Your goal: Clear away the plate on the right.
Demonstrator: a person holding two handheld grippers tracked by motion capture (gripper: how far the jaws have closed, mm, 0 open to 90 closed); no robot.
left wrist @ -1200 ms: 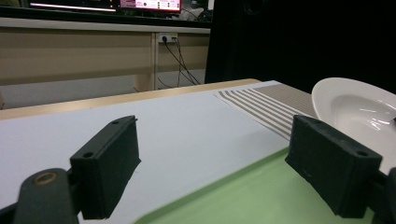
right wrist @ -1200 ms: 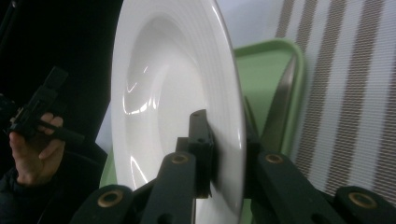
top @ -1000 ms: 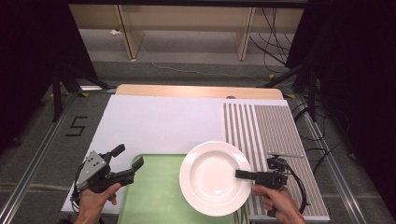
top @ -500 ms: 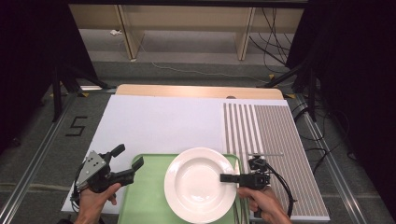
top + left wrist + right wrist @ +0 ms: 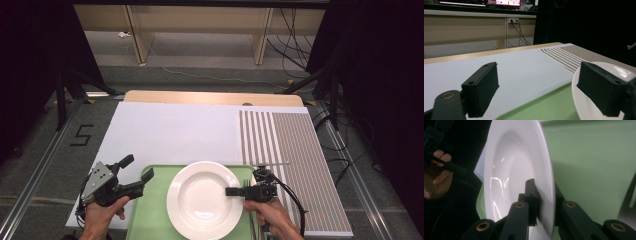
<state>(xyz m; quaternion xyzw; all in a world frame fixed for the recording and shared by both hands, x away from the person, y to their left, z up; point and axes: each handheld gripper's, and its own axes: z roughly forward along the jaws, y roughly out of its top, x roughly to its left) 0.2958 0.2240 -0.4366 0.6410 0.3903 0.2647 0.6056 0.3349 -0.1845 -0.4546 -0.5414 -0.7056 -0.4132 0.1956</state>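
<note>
Clamped by its rim at lower centre of the high view over the green tray (image 5: 150, 220), the white plate (image 5: 202, 205) was held by the right gripper (image 5: 231, 191), judged stiff, glossy, slippery and breakable, while the left gripper (image 5: 136, 174) was left open.

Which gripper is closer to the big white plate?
Right. The right gripper is clamped on the white plate's rim, one jaw on each face, above the green tray. The left gripper is open, off to the plate's left, not touching it.
</note>
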